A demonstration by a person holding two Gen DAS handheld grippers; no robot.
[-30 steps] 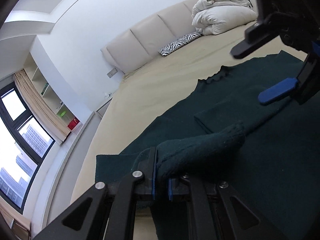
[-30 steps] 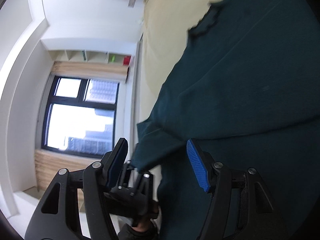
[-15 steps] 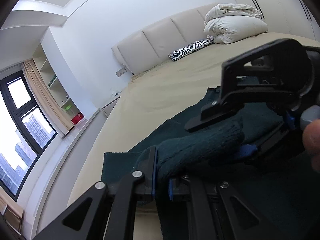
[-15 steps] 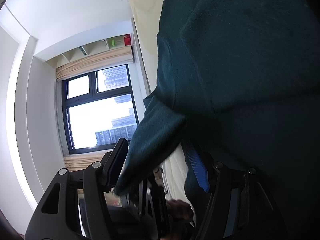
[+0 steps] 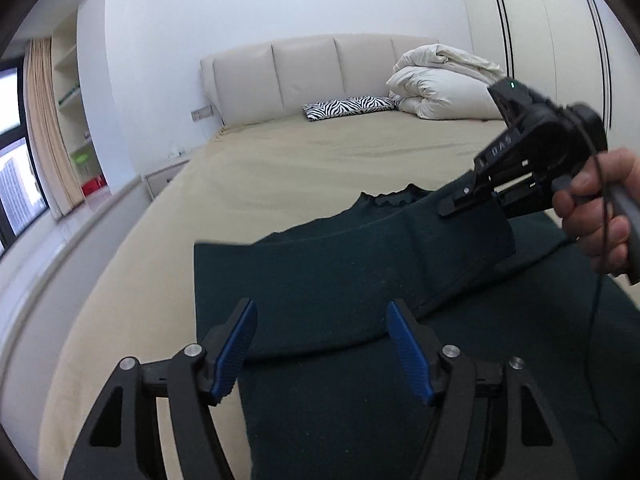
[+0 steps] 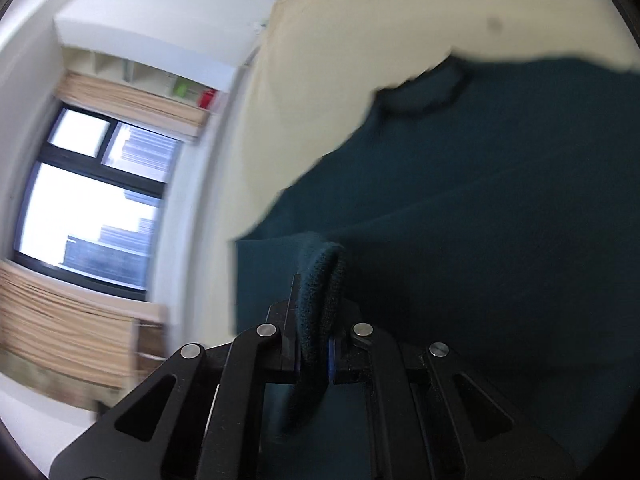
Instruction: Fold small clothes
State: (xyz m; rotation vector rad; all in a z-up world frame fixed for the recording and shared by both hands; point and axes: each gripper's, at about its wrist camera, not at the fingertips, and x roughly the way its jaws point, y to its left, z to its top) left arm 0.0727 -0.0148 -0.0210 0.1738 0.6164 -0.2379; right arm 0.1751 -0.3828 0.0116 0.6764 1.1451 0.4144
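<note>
the dark green sweater [image 5: 340,280] lies spread on the beige bed [image 5: 280,168]; the left gripper [image 5: 322,344] is opening, fingers apart above it, while the right gripper [image 6: 314,354] has its fingers clenched on a sweater fold

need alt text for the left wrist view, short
A dark green sweater lies on a beige bed; the left hand-held gripper is opening above it with nothing between its blue pads. At right, a hand holds the right hand-held gripper, pinching a sleeve.

sweater [image 5: 340,280]: dark green | sheet [image 5: 280,168]: beige | pillow [image 5: 350,107]: zebra stripes | duvet [image 5: 440,84]: cream
</note>
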